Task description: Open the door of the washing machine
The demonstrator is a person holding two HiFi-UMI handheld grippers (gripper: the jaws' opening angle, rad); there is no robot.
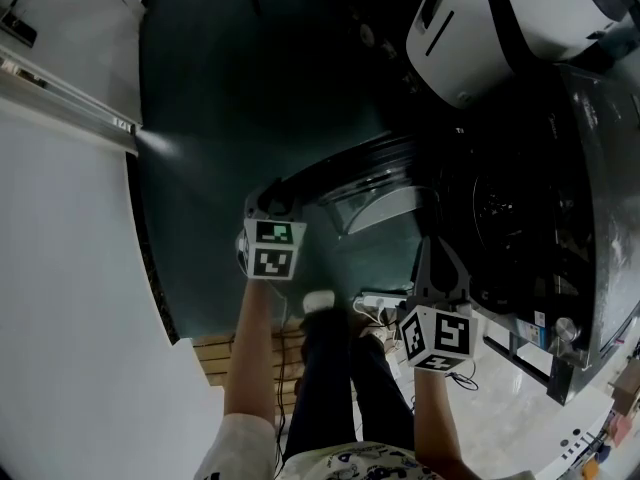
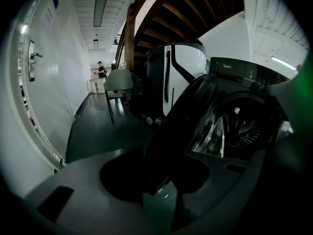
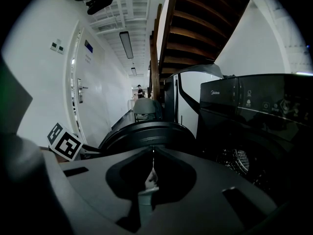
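Already the door (image 1: 375,206) stands half open on the washing machine (image 1: 540,218).
Left gripper (image 1: 270,200) fingers hold its rim; right gripper (image 3: 152,153) fingers are closed, empty. Next we should swing it wider.

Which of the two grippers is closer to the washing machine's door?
Left. The left gripper has its fingers closed on the rim of the open door. The right gripper, fingers together and empty, is apart from it, in front of the drum.
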